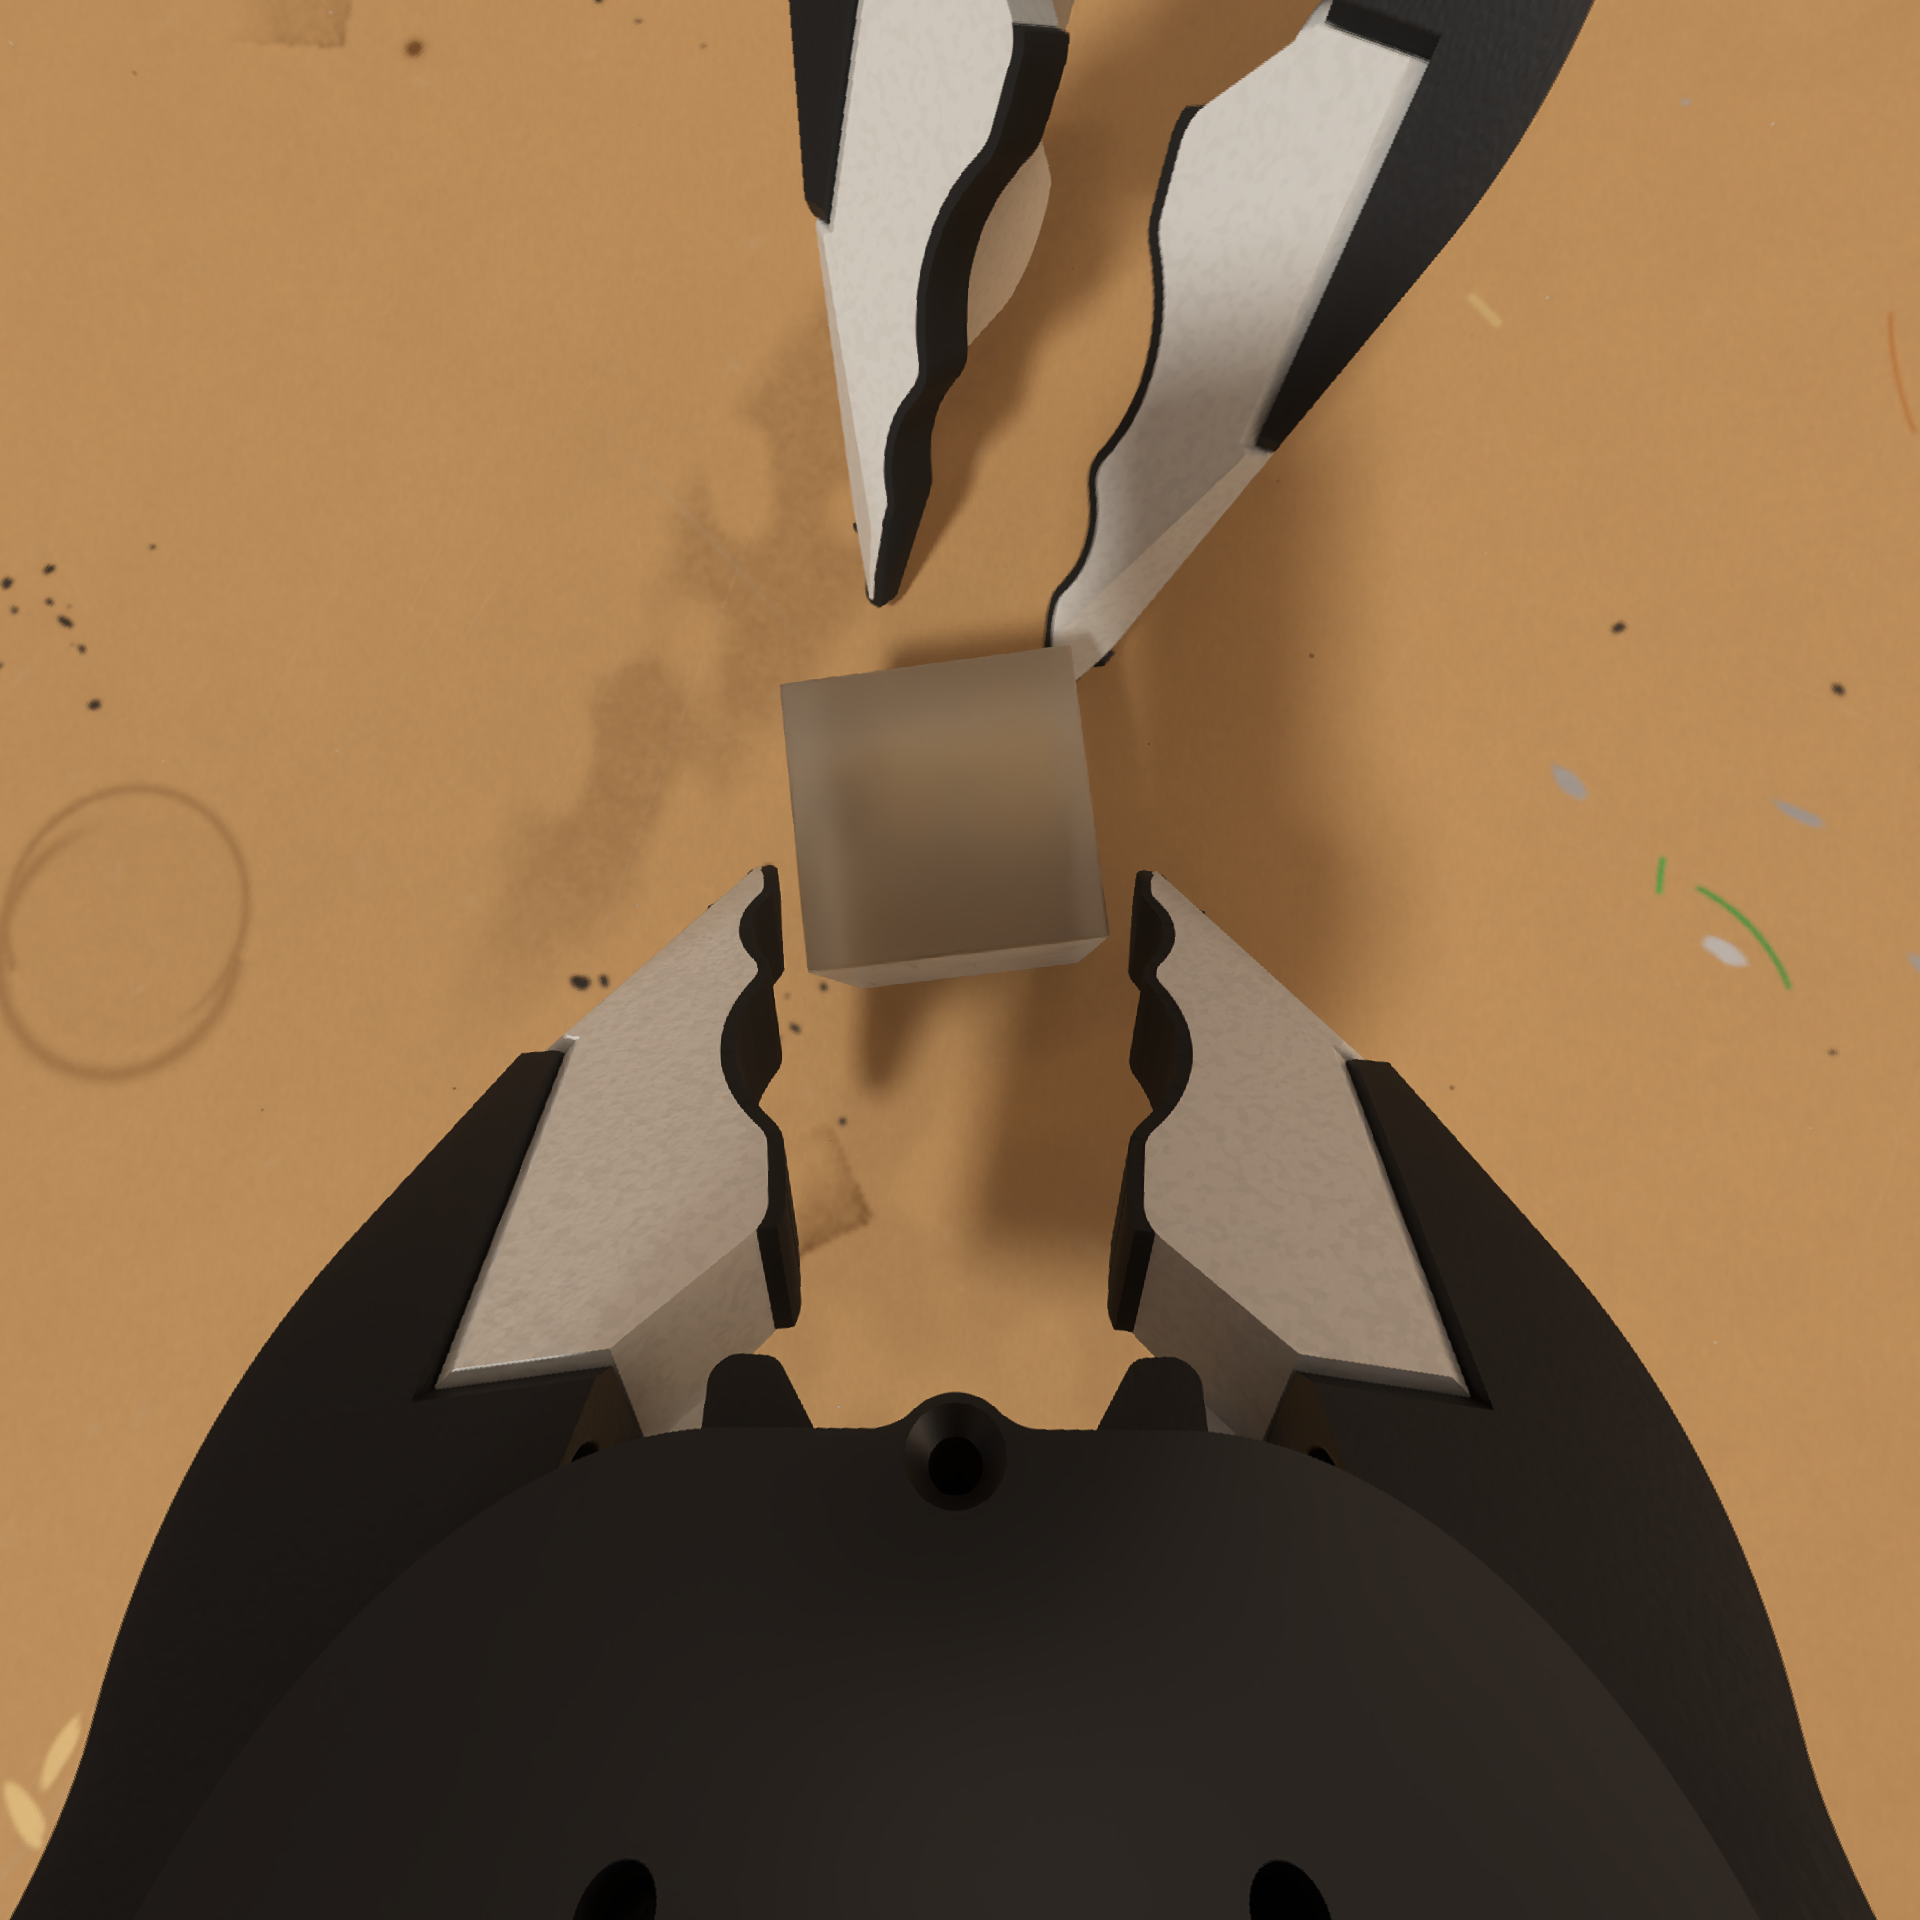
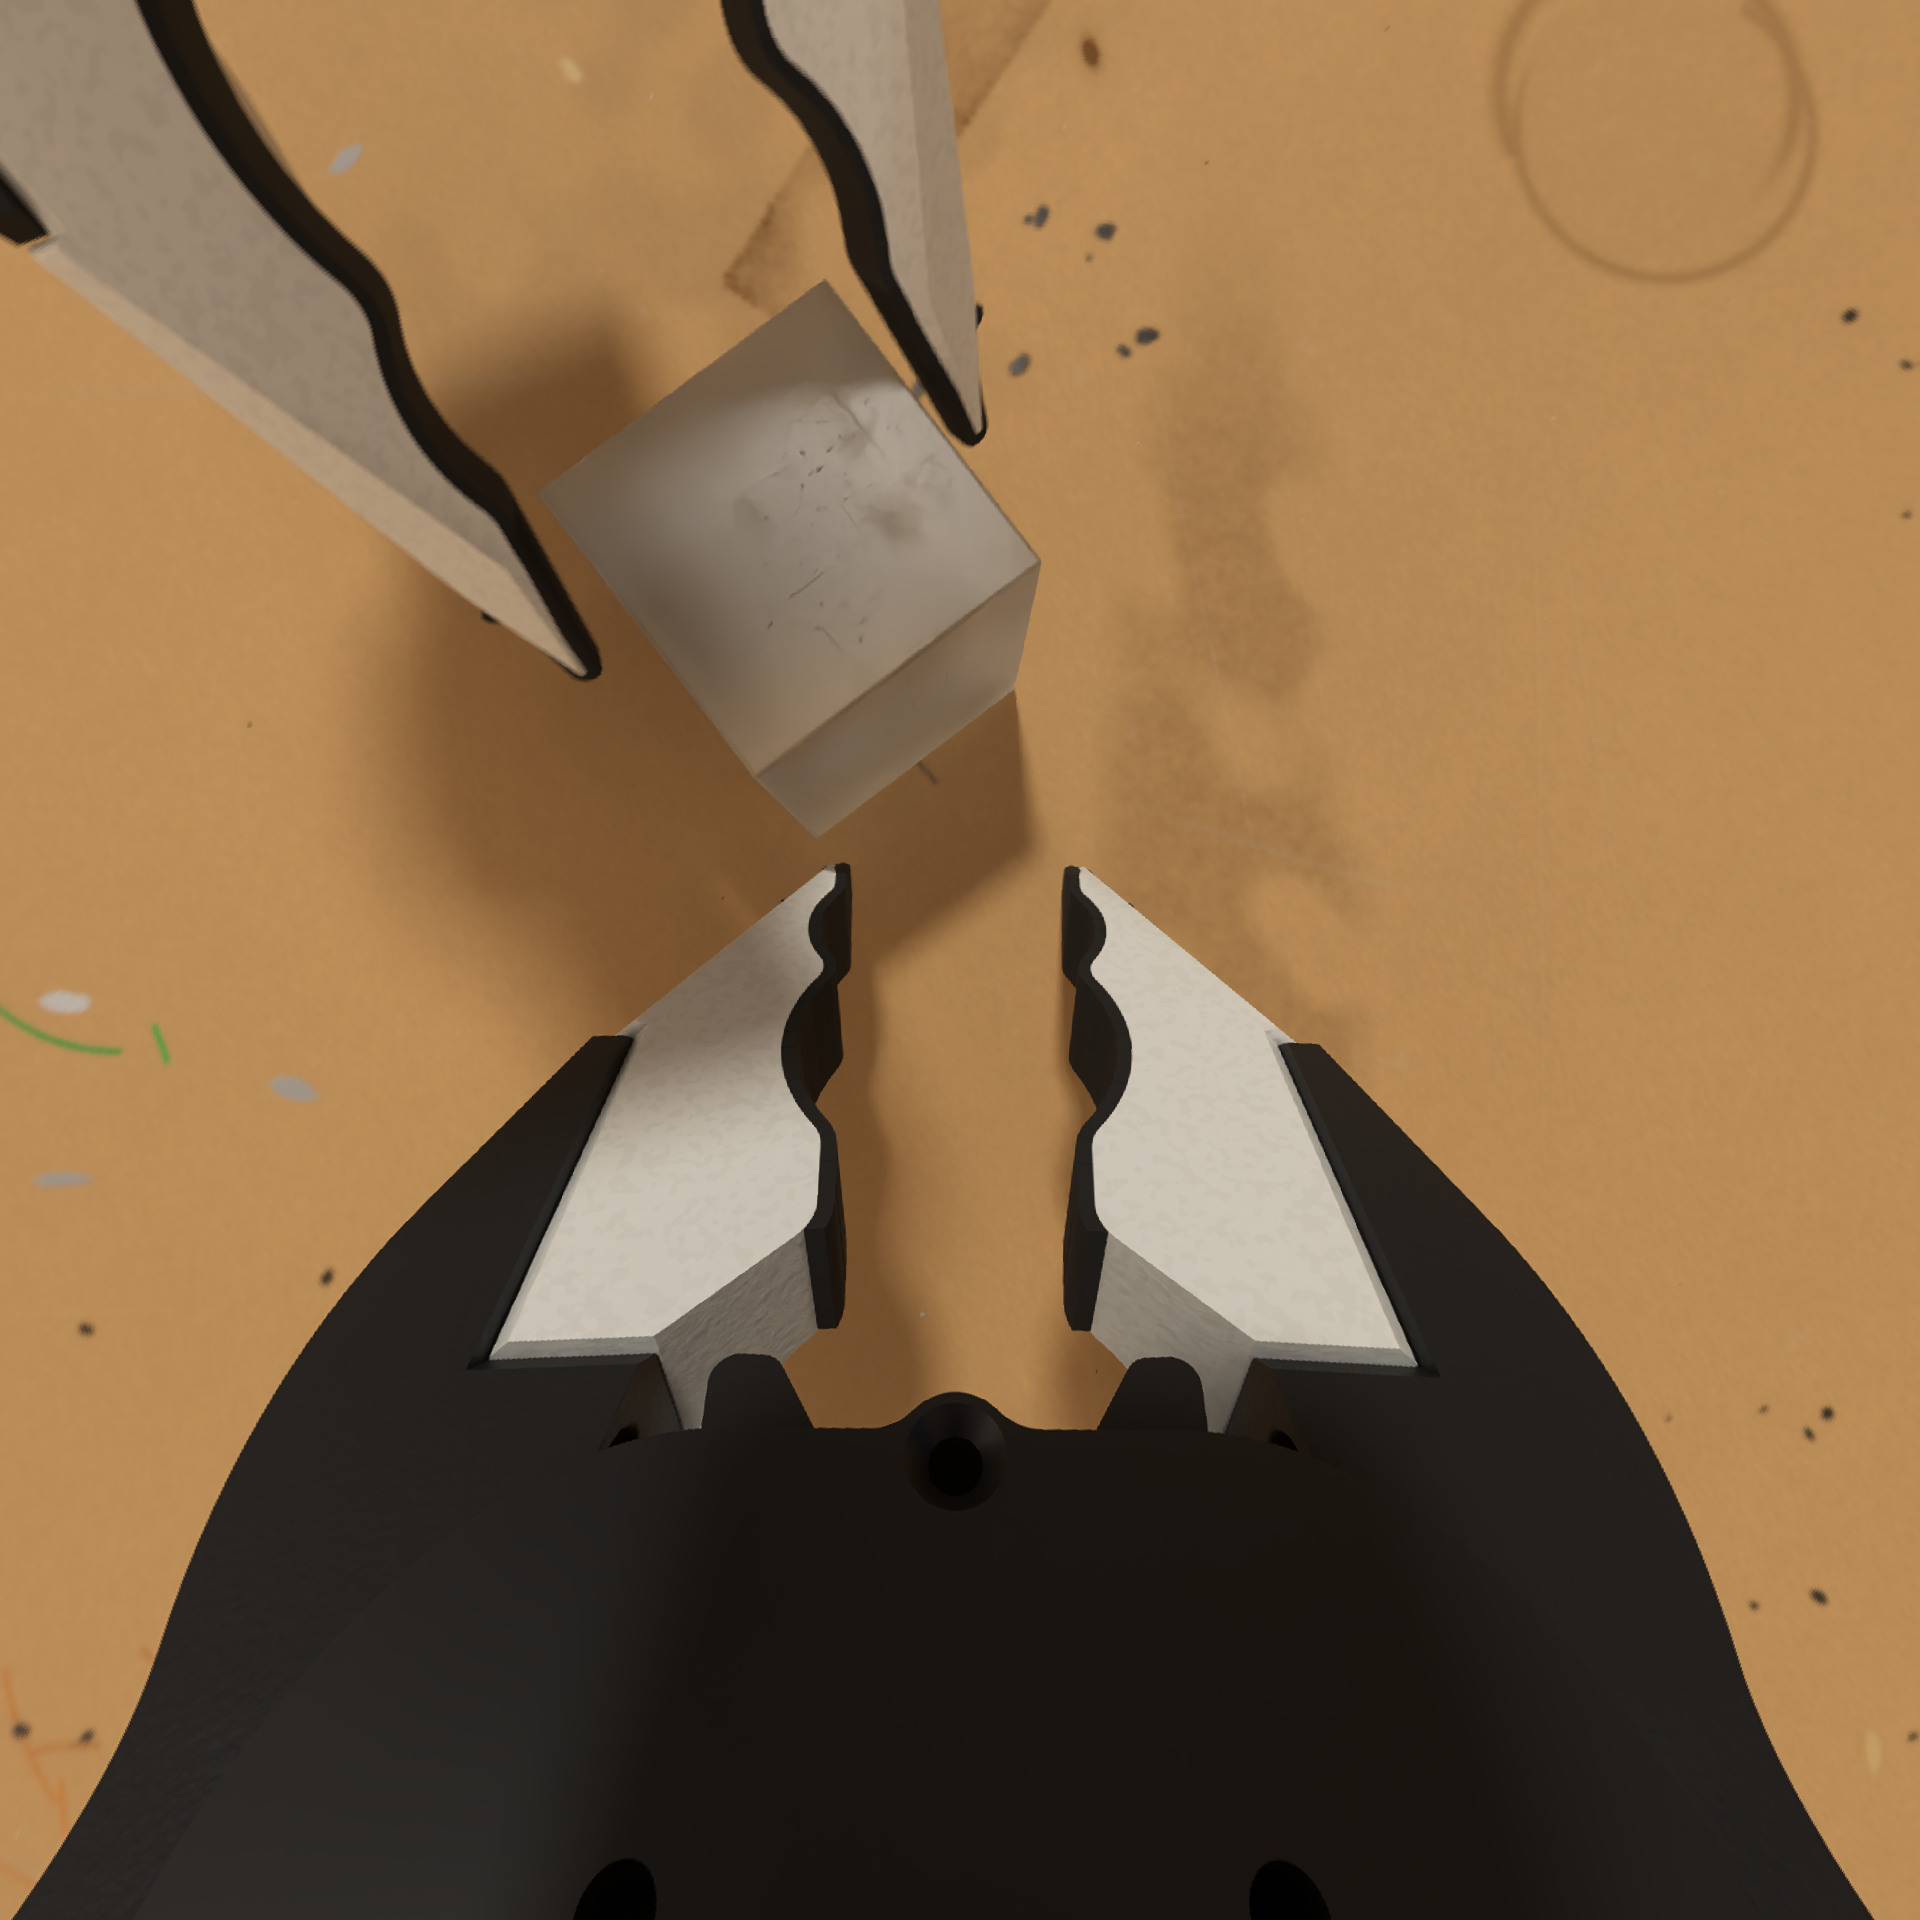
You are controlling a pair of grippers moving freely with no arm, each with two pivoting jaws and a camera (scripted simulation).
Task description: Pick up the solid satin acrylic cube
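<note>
The satin acrylic cube (image 1: 940, 821), frosted grey and translucent, rests on the tan table (image 1: 364, 416). My left gripper (image 1: 956, 878) is open, with one fingertip on either side of the cube's near part and small gaps showing. In the right wrist view the cube (image 2: 800, 551) lies just ahead of my right gripper (image 2: 956, 871), which is open with a narrower gap and empty. That view shows the left gripper (image 2: 779, 553) straddling the cube from the far side. In the left wrist view the right gripper (image 1: 982, 623) points at the cube's far edge, one tip close to its corner.
The table carries only marks: a dark ring stain (image 1: 120, 930) to the left, brown smudges (image 1: 634, 748), black specks and a few green and grey flecks (image 1: 1745, 935). The ring stain also shows in the right wrist view (image 2: 1662, 135).
</note>
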